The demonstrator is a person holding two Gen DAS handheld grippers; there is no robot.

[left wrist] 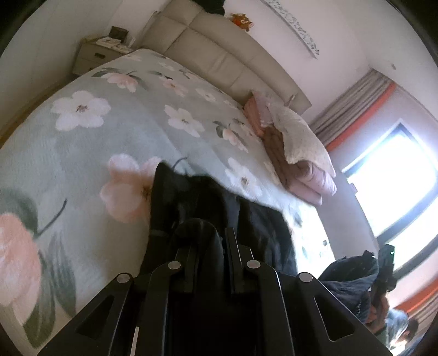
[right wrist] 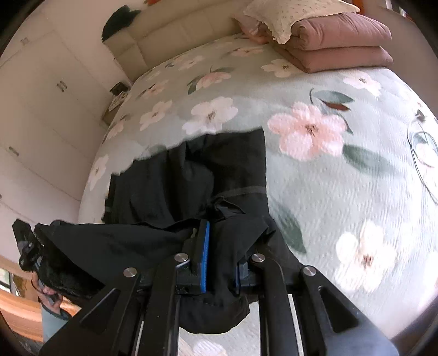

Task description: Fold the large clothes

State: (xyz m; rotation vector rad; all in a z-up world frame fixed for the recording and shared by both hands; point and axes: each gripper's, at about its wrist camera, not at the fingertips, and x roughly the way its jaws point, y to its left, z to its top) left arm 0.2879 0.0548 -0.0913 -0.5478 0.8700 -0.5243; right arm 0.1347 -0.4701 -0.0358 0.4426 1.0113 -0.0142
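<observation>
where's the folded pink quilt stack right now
The folded pink quilt stack lies on the floral bedspread near the headboard, top right in the right wrist view, with a cream pillow leaning on it.

Home bedroom: floral-covered bed (left wrist: 115, 137), padded headboard (left wrist: 219, 54), nightstand (left wrist: 93, 56).
</observation>
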